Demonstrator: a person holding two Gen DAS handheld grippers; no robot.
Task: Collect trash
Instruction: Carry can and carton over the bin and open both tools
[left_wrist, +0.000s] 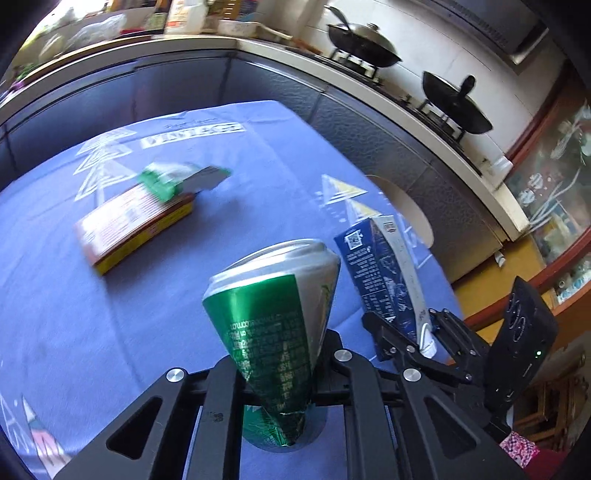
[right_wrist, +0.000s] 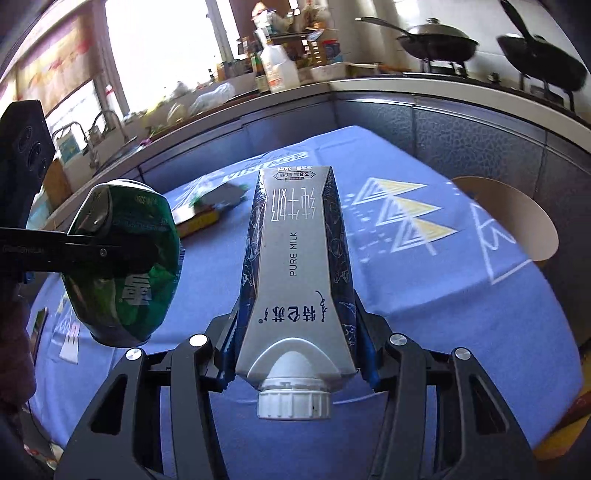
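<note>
Your left gripper (left_wrist: 280, 373) is clamped on a green drink can (left_wrist: 275, 310), dented and squeezed narrow where the jaws pinch it near its lower end; the silver top points away from you and the can is lifted above the blue tablecloth (left_wrist: 66, 302). From the right wrist view the same can (right_wrist: 125, 266) hangs to the left of your other tool, with the left gripper's black finger (right_wrist: 85, 251) crossing its side.

Your right gripper (right_wrist: 295, 350) is closed on a milk carton (right_wrist: 295, 266) marked "PURE MILK", gripped on both blue side panels just above the white screw cap (right_wrist: 293, 402), which faces the camera. The carton is held above the cloth, base pointing away. In the left wrist view that carton (left_wrist: 384, 280) stands just to the right of the can, pinched between the right gripper's black fingers (left_wrist: 384, 332).

Farther out on the tablecloth lies a flat red and yellow box (left_wrist: 133, 229), with a green and silver wrapper (left_wrist: 177, 179) resting on its far end, blurred. A round tan stool seat (right_wrist: 517, 218) shows past the table's right edge. Two black woks (left_wrist: 364, 44) sit on the stove along the counter behind
</note>
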